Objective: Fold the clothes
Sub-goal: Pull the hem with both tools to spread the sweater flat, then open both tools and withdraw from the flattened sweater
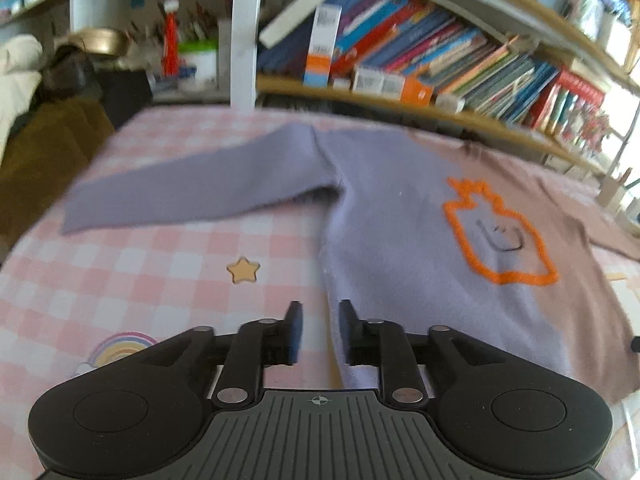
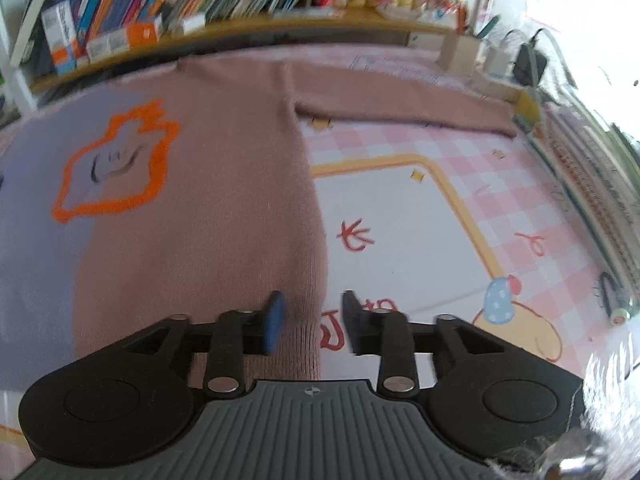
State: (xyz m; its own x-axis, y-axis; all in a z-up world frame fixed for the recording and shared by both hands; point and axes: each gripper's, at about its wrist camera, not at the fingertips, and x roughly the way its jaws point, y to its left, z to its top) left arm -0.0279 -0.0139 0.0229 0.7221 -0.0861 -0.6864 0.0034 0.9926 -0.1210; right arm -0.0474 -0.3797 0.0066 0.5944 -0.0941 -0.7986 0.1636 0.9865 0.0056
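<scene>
A two-tone sweater (image 1: 392,216) lies flat and face up on a pink checked sheet (image 1: 160,264). Its left half is lavender and its right half dusty pink (image 2: 224,168), with an orange outlined figure (image 1: 500,232) on the chest. The lavender sleeve (image 1: 192,184) stretches out to the left and the pink sleeve (image 2: 400,100) to the right. My left gripper (image 1: 320,308) hangs open just above the sweater's lower left edge, with the edge showing between the fingers. My right gripper (image 2: 312,300) is open over the ribbed lower right corner, its pads clear of the fabric.
A long bookshelf (image 1: 440,60) packed with books runs along the far side of the sheet. A white post (image 1: 244,32) stands at the back left, with a brown padded thing (image 1: 40,152) off the left edge. Stacked notebooks (image 2: 592,184) and a small box (image 2: 460,52) line the right side.
</scene>
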